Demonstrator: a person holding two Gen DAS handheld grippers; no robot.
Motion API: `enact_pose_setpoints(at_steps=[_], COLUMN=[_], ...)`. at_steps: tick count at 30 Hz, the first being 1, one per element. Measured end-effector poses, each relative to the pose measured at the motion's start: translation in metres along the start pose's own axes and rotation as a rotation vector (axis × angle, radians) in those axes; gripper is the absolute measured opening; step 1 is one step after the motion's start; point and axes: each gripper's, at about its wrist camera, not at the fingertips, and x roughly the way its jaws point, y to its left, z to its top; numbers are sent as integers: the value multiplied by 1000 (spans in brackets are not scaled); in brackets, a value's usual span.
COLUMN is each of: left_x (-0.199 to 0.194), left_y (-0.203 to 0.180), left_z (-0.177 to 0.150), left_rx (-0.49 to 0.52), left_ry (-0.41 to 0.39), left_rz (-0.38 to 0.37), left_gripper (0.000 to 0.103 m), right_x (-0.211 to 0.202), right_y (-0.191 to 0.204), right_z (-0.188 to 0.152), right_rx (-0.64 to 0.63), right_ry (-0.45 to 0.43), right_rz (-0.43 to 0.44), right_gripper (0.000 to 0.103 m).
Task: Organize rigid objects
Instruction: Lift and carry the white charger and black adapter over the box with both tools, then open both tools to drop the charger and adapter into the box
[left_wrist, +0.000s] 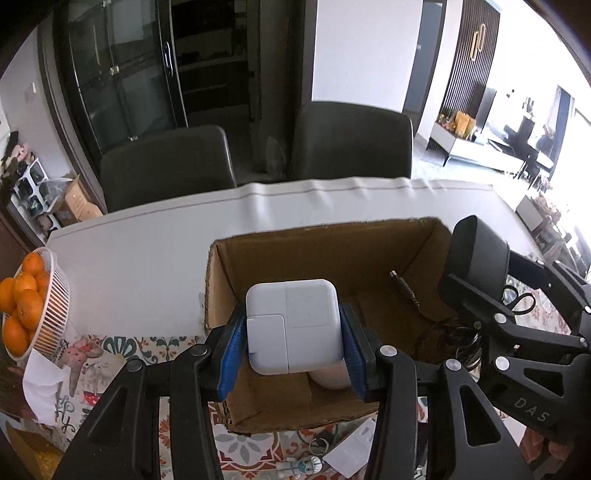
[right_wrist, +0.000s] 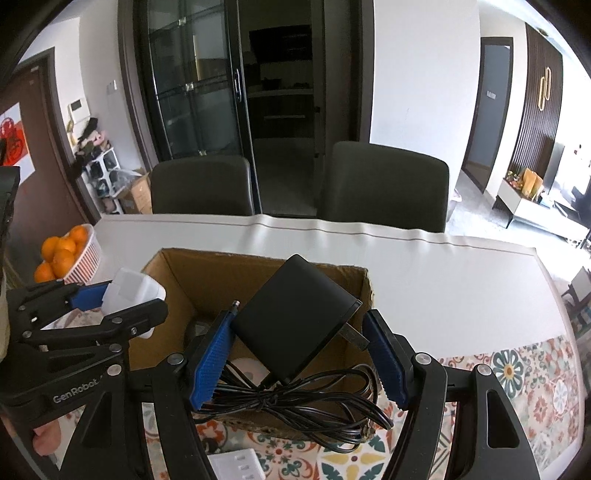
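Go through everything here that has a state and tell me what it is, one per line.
left gripper: shut on white charger
white charger: held above box
right gripper: shut on black adapter
black adapter: held tilted, cable bundled
cardboard box: open
basket: holding oranges

I am seeing a white charger (left_wrist: 293, 325) showing between the blue pads (left_wrist: 232, 354) of my black left gripper (left_wrist: 293, 354), and a black adapter (right_wrist: 295, 321) with its black cord (right_wrist: 295, 402) between the blue pads (right_wrist: 210, 365) of my black right gripper (right_wrist: 299, 362). The brown cardboard box (left_wrist: 332, 243) is sitting where the plain white cover (left_wrist: 147, 251) is meeting the floral tile-patterned cloth (right_wrist: 528, 380) in teal, orange, yellow and cream. At the table's left edge, orange fruits (left_wrist: 22, 306) are filling a white slatted basket (left_wrist: 55, 314).
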Motion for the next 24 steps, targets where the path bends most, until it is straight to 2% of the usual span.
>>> enact_pose_setpoints(at_steps=[11, 14, 17, 20, 24], left_x=[11, 6, 1, -9, -22], left_y=[5, 7, 9, 15, 22], left_z=[-6, -4, -3, -4, -8], left_rx=[-41, -36, -28, -23, -21], left_ry=[60, 37, 14, -24, -76], left_rz=[-8, 2, 33, 100, 191], left_gripper=[48, 58, 63, 75, 85], right_x=[12, 14, 14, 15, 17], right_y=[1, 1, 3, 6, 10], right_z=[-1, 0, 1, 2, 1], right_rx=[-2, -3, -8, -13, -26], right_ry=[26, 29, 30, 32, 34], right_rz=[3, 4, 8, 10, 11], right_gripper=[71, 71, 71, 71, 71])
